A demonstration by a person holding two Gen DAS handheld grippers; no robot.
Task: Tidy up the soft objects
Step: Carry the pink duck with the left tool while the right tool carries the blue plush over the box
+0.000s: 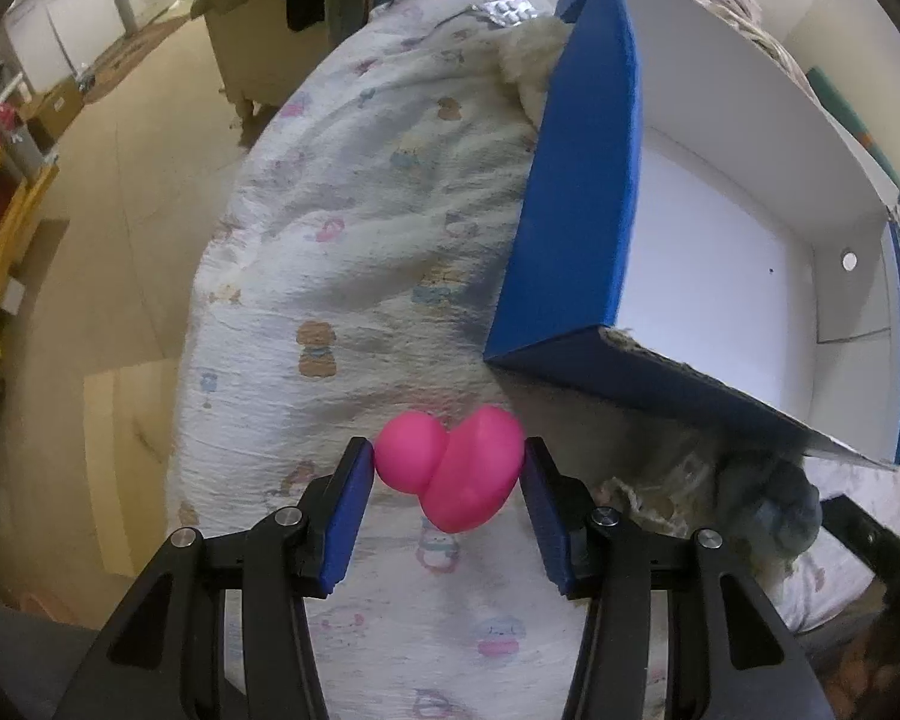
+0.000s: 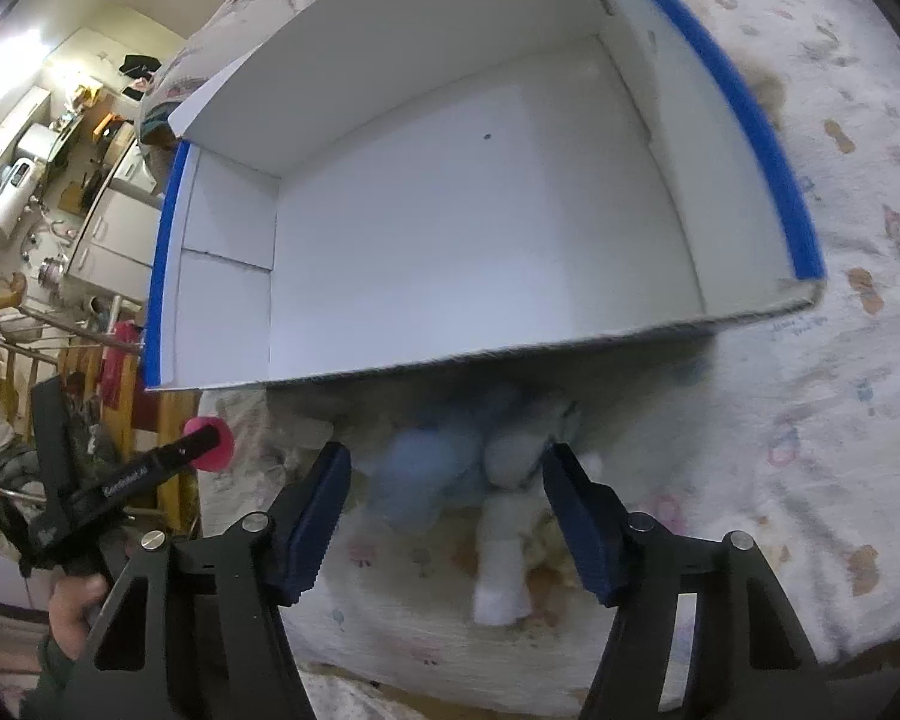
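Note:
My left gripper (image 1: 449,461) is shut on a pink rubber duck (image 1: 450,468) and holds it above the printed bedcover, just left of the blue box (image 1: 582,192). The duck and left gripper also show in the right wrist view (image 2: 210,443) at the left. My right gripper (image 2: 447,468) is open around a blue and white plush toy (image 2: 450,468) that lies on the bedcover in front of the box's near wall (image 2: 510,354). The box's white inside (image 2: 450,228) holds nothing. The plush shows blurred in the left wrist view (image 1: 768,498).
The bed (image 1: 354,252) has a pale cover with cartoon prints. A fluffy cream item (image 1: 528,60) lies by the box's far corner, with a foil blister pack (image 1: 504,11) beyond it. The floor (image 1: 120,276) drops off left of the bed.

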